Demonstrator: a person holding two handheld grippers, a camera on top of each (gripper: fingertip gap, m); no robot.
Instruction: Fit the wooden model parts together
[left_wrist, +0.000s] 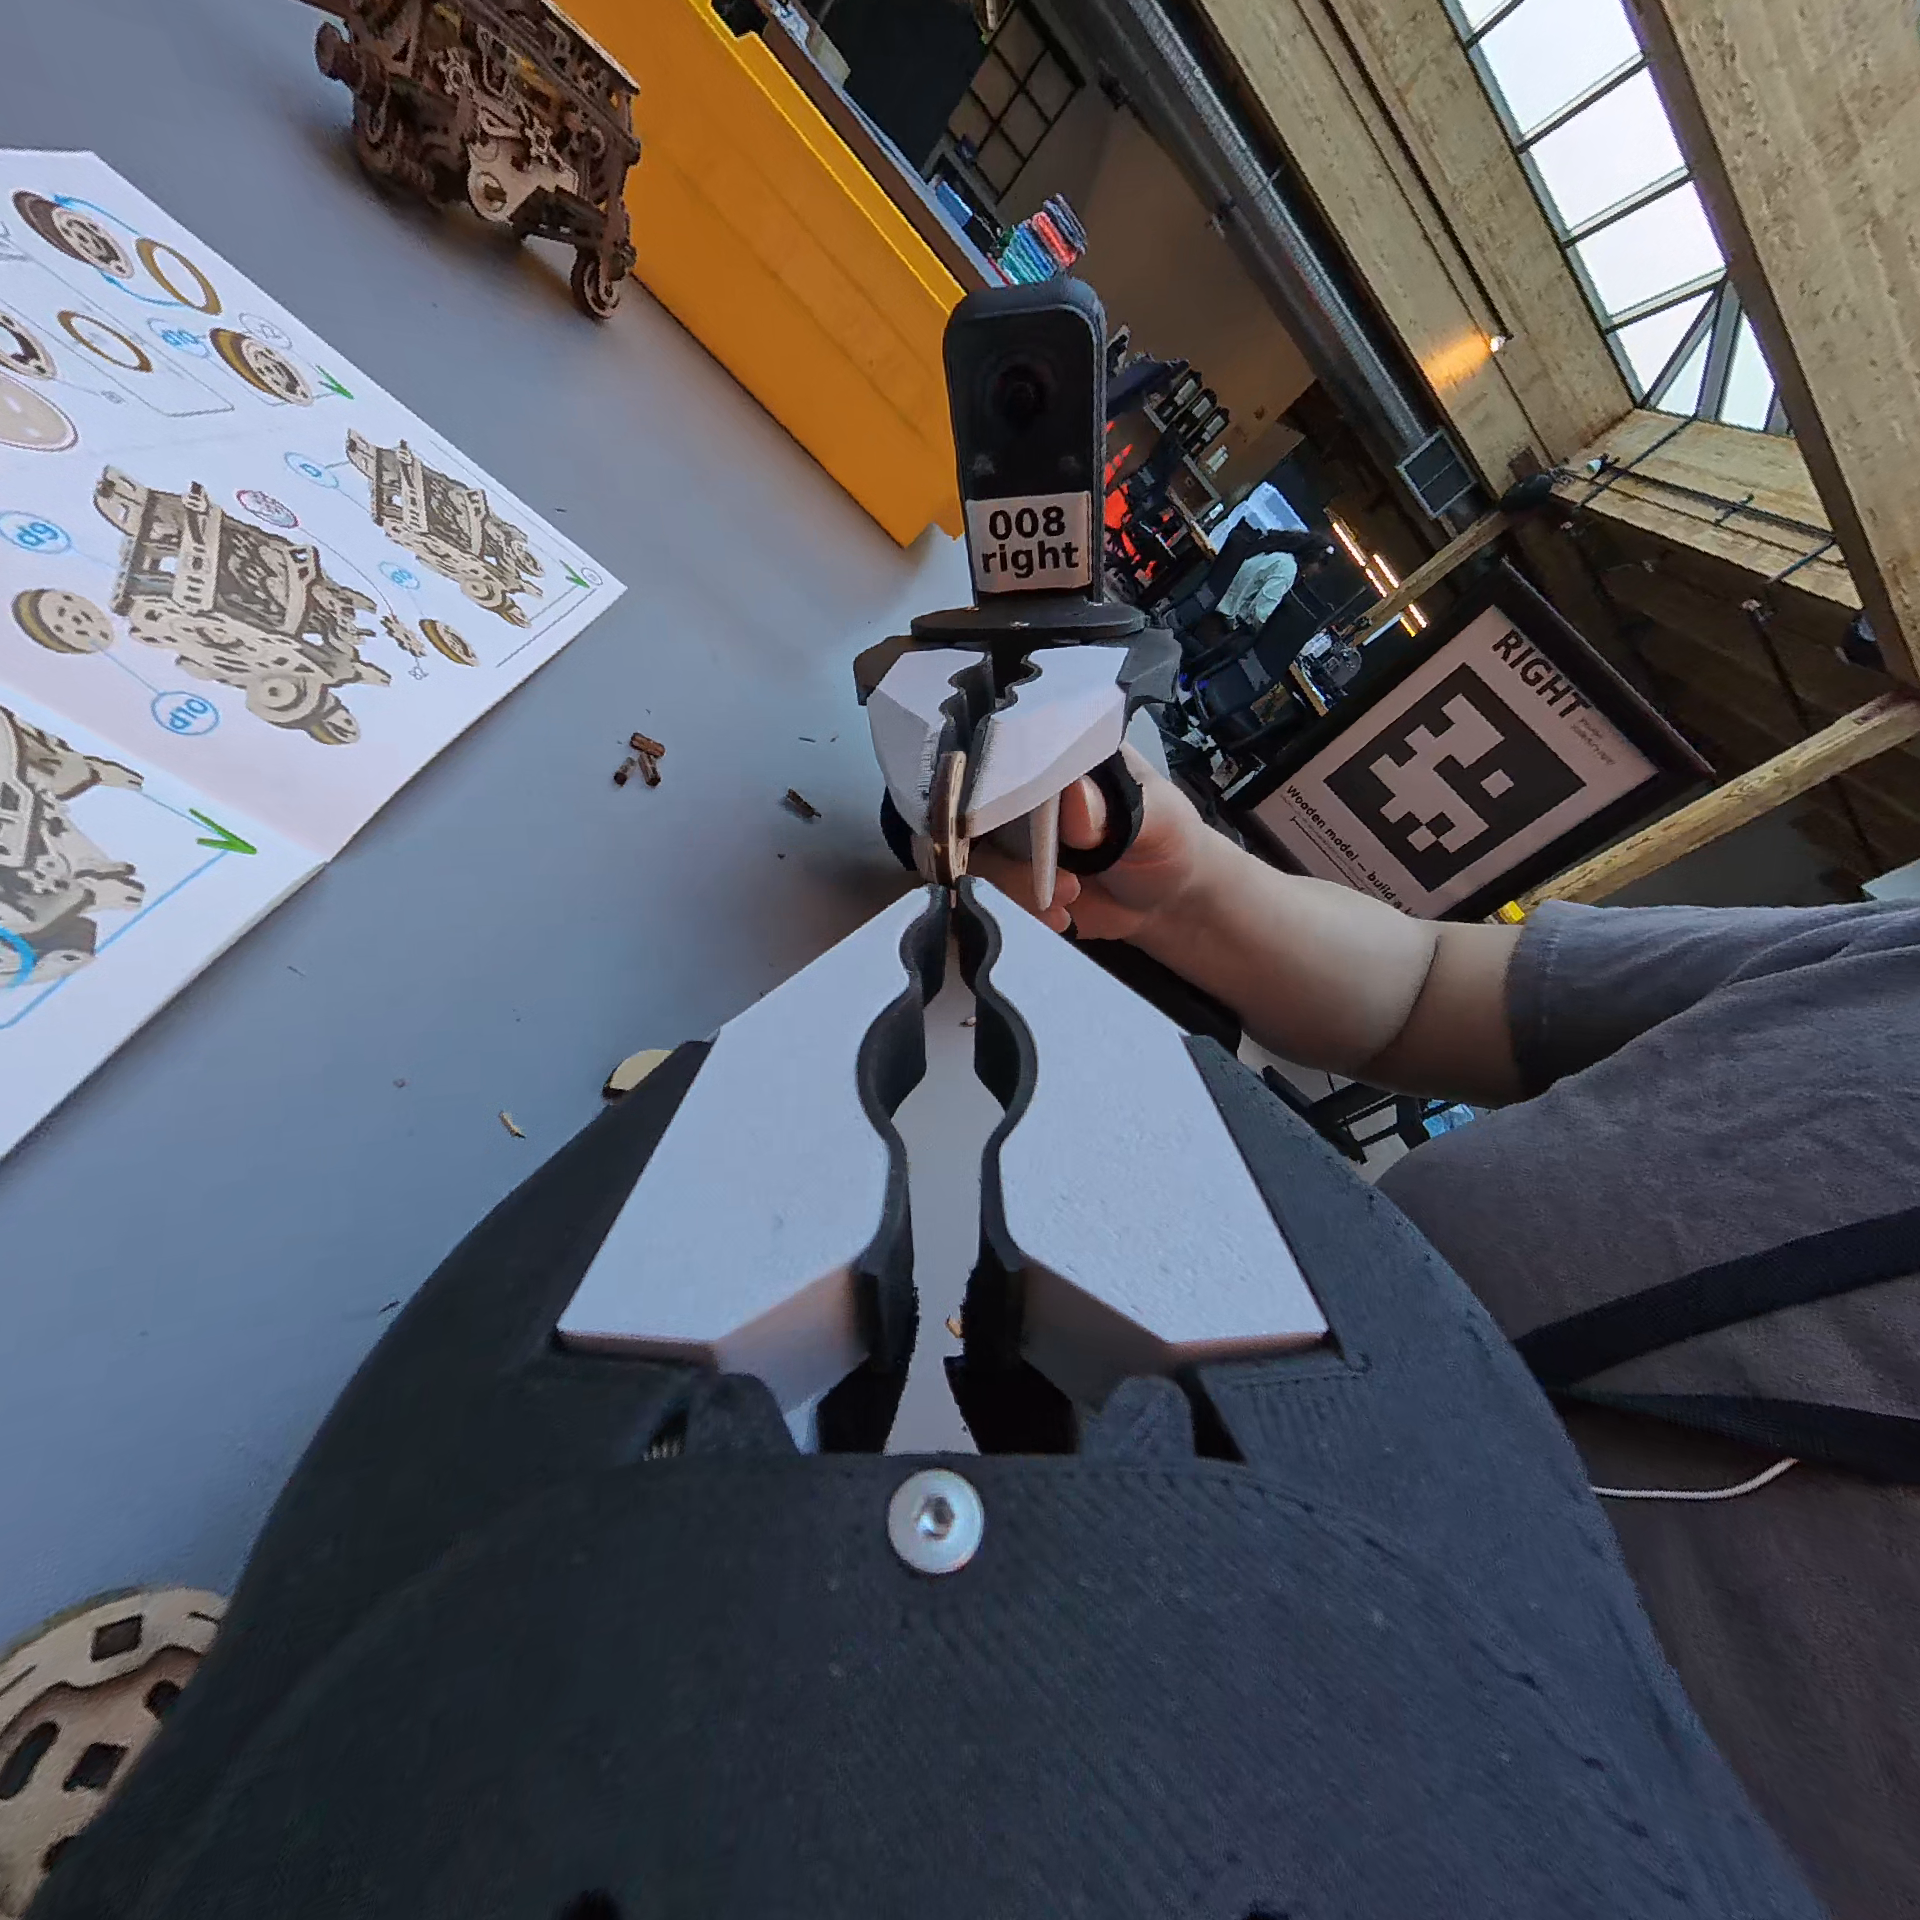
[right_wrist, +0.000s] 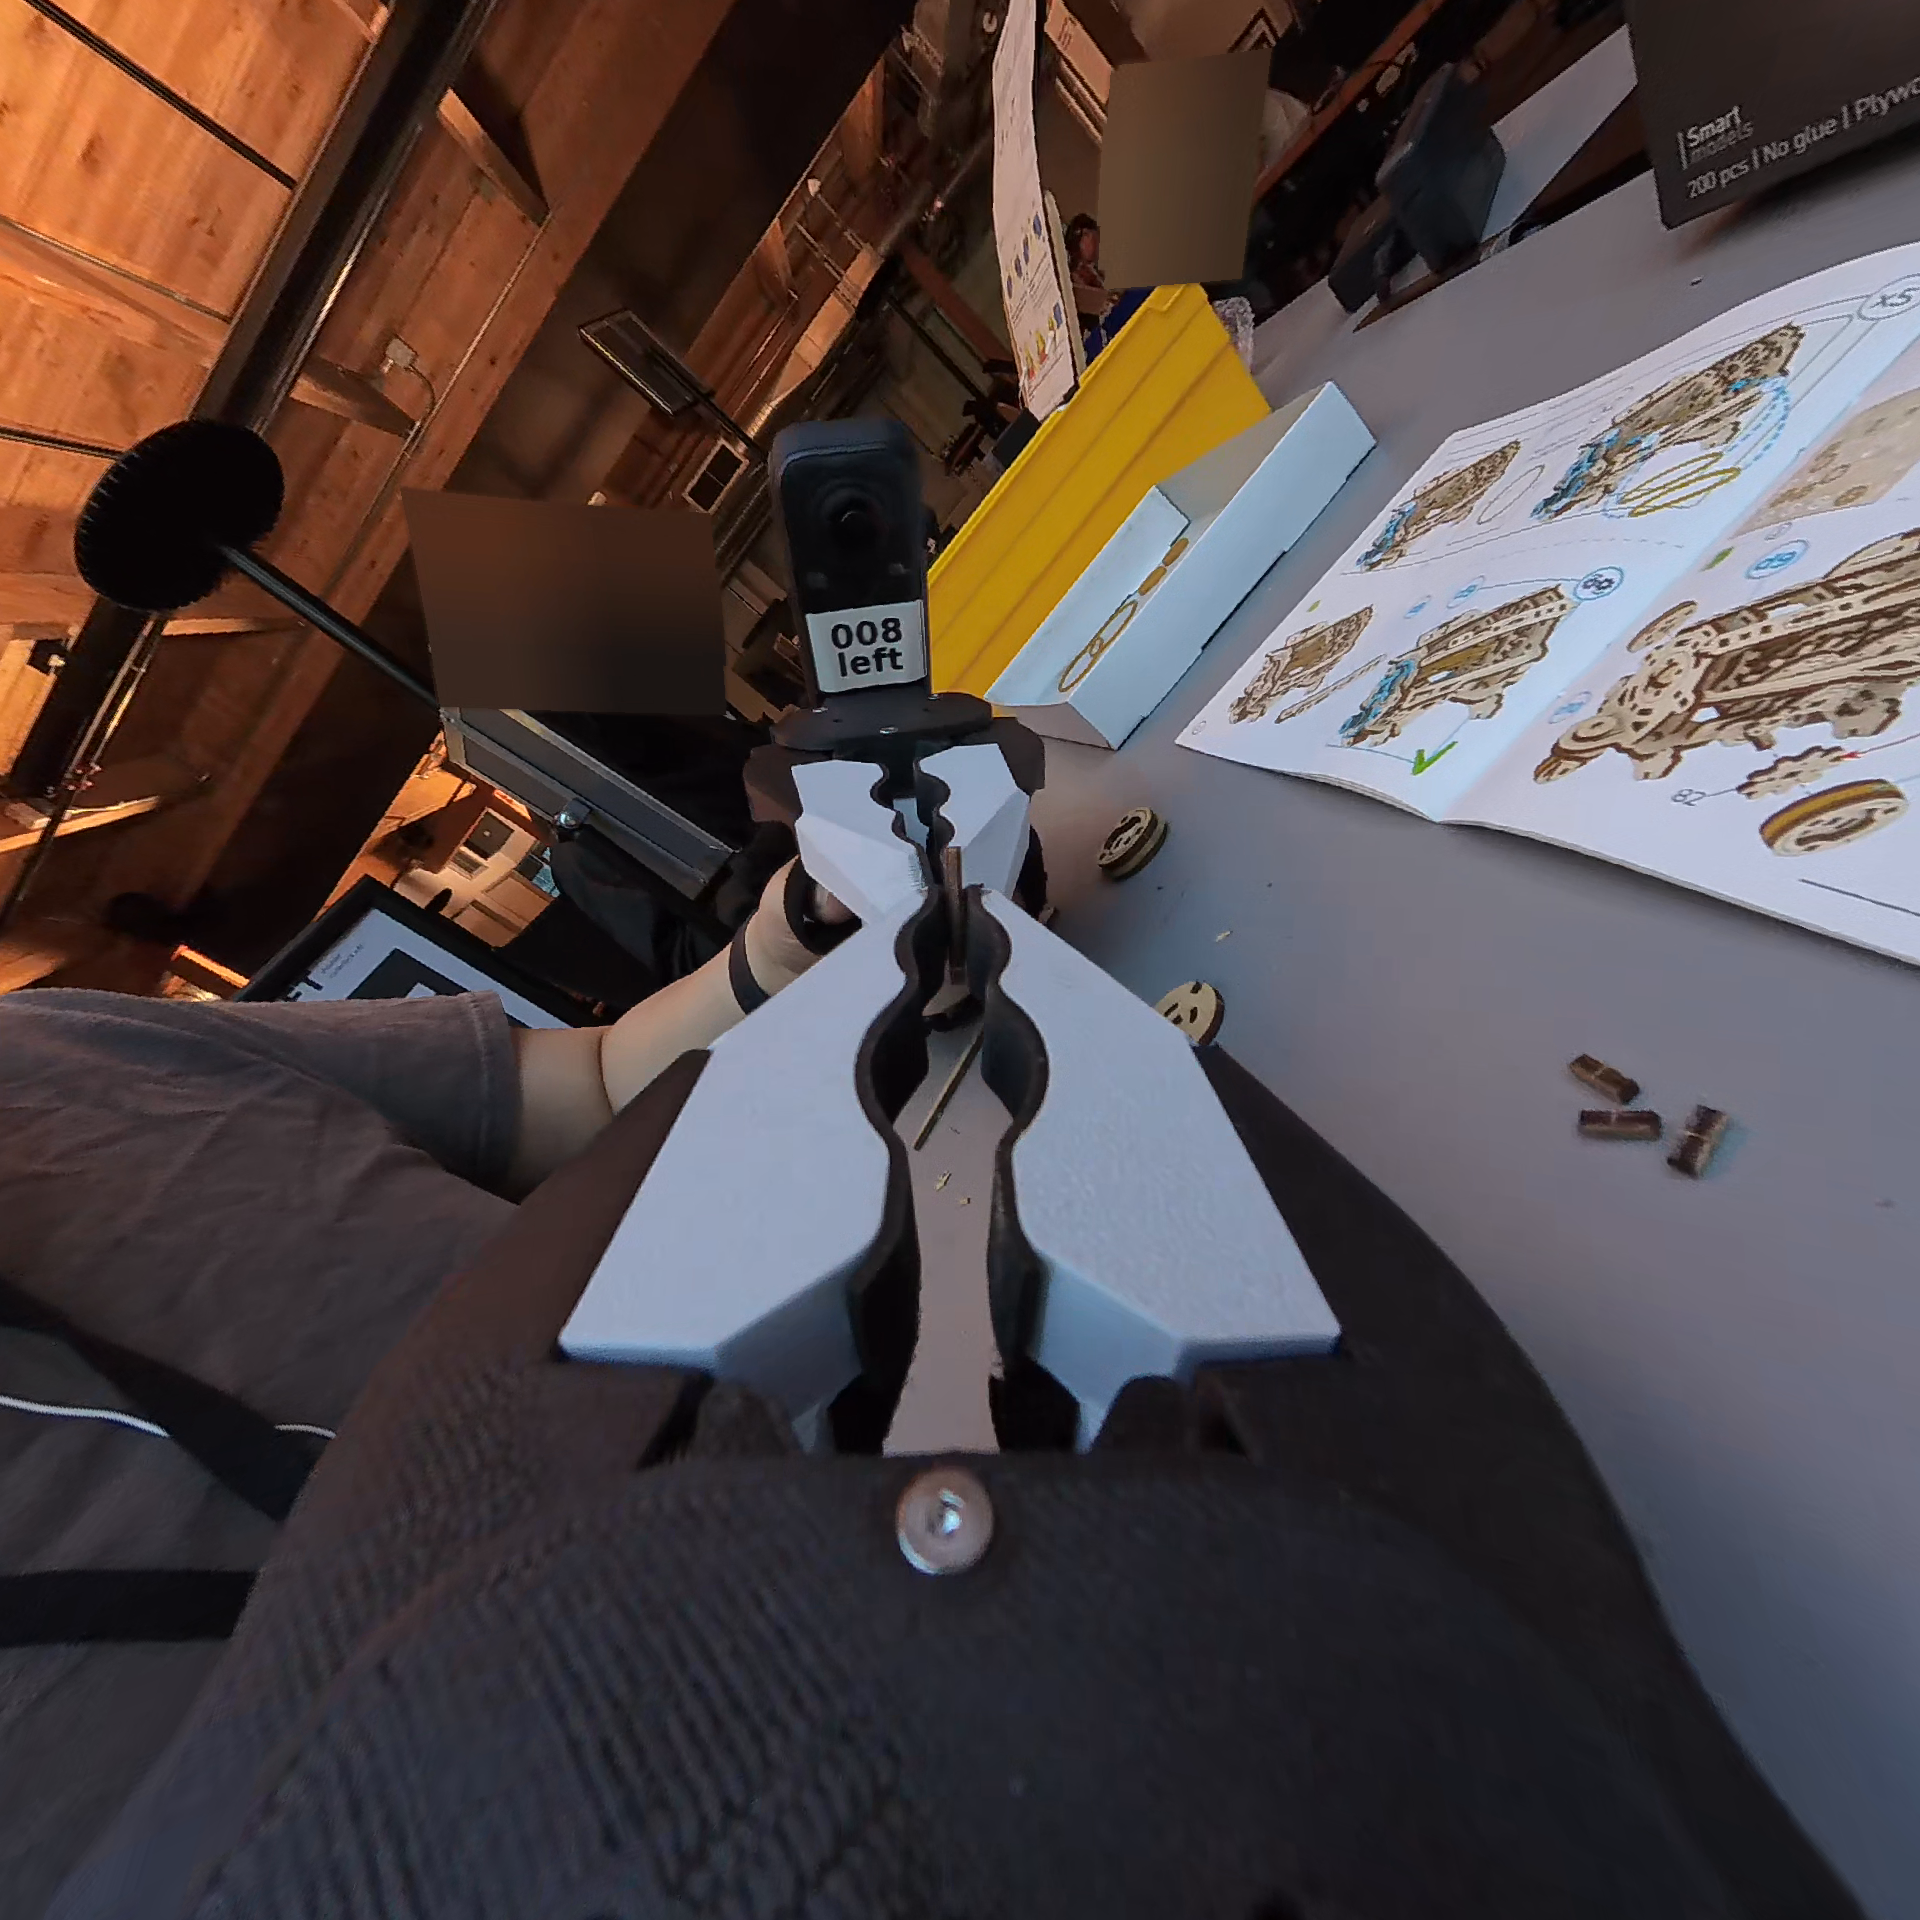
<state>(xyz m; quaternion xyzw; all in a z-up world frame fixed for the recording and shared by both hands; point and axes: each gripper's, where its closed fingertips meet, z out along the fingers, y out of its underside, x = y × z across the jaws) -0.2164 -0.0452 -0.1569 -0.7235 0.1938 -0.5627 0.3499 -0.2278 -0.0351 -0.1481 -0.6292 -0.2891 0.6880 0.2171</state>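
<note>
My right gripper (right_wrist: 954, 914) is shut on a small round wooden part (right_wrist: 954, 935), held edge-on above the grey table (right_wrist: 1403, 1039). In the left wrist view this part (left_wrist: 948, 816) sticks out of the right gripper (left_wrist: 951, 831) toward me. My left gripper (left_wrist: 954, 896) faces it tip to tip, jaws closed, fingertips right at the part's lower edge. I cannot tell whether the left gripper pinches anything. It also shows in the right wrist view (right_wrist: 920, 868). A half-built dark wooden model (left_wrist: 488, 135) stands at the table's far side.
An open instruction booklet (left_wrist: 260, 540) (right_wrist: 1610, 644) lies on the table. Small dark wooden bits (left_wrist: 644, 758) (right_wrist: 1642, 1117) and wooden wheels (right_wrist: 1132, 842) (right_wrist: 1190, 1010) lie loose. A white box (right_wrist: 1195, 582) and a yellow bin (right_wrist: 1101, 457) stand at the back. A perforated wooden disc (left_wrist: 83, 1714) lies near me. The tips of both grippers are at nearly the same place. It is some 30 cm from my right tips to the half-built dark wooden model (left_wrist: 488, 135).
</note>
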